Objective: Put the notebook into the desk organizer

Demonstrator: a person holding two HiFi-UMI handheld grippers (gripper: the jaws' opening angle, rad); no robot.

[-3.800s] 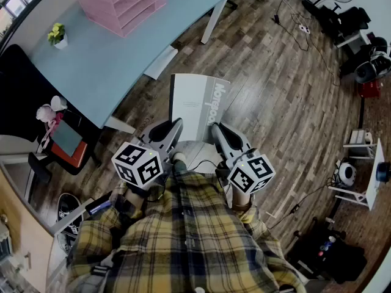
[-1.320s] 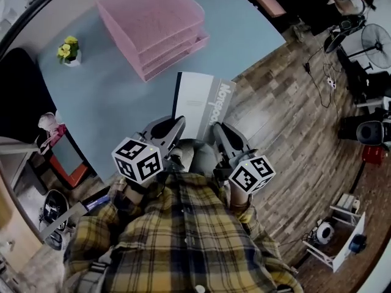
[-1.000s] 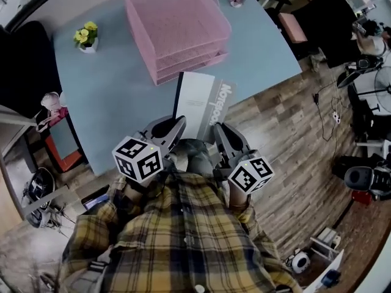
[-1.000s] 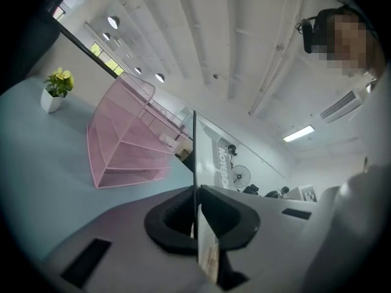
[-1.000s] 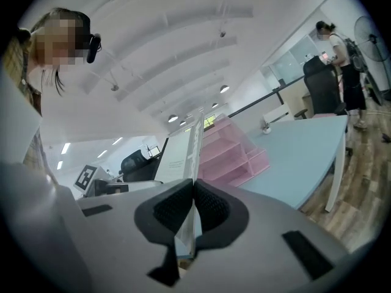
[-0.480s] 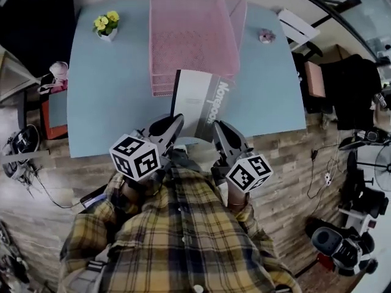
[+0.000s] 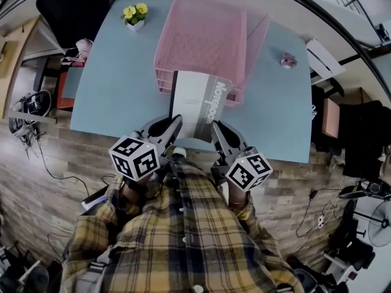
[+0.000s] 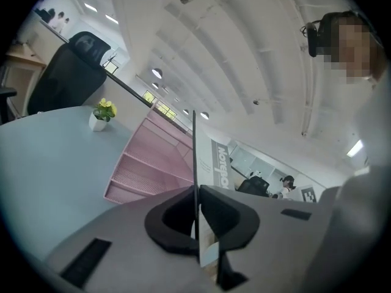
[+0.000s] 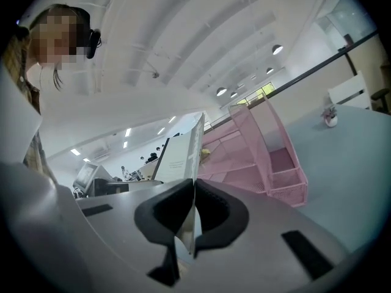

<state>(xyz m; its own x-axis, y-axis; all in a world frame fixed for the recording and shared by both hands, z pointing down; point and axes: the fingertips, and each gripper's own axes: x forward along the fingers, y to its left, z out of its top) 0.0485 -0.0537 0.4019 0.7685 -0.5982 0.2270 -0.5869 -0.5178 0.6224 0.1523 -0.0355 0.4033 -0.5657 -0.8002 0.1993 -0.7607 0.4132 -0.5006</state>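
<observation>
A white and grey notebook (image 7: 197,104) is held flat in front of me, over the near edge of the blue desk (image 7: 116,66). My left gripper (image 7: 176,122) is shut on its near left corner and my right gripper (image 7: 215,127) is shut on its near right corner. Edge-on, the notebook (image 8: 195,163) runs between the left pads, and the same notebook (image 9: 192,163) sits pinched between the right pads. The pink mesh desk organizer (image 7: 208,38), a stack of trays, stands on the desk just beyond the notebook's far edge; its open fronts face me (image 8: 153,170) (image 9: 256,157).
A small pot of yellow flowers (image 7: 134,14) stands at the desk's far left, a small pink object (image 7: 288,60) at the right. A black chair (image 7: 73,5) is behind the desk. Cables and bags lie on the wooden floor (image 7: 43,182) on both sides.
My view has swung from the floor round to the desk; the organizer now lies straight ahead and nearer. Both grippers keep the same hold on the notebook.
</observation>
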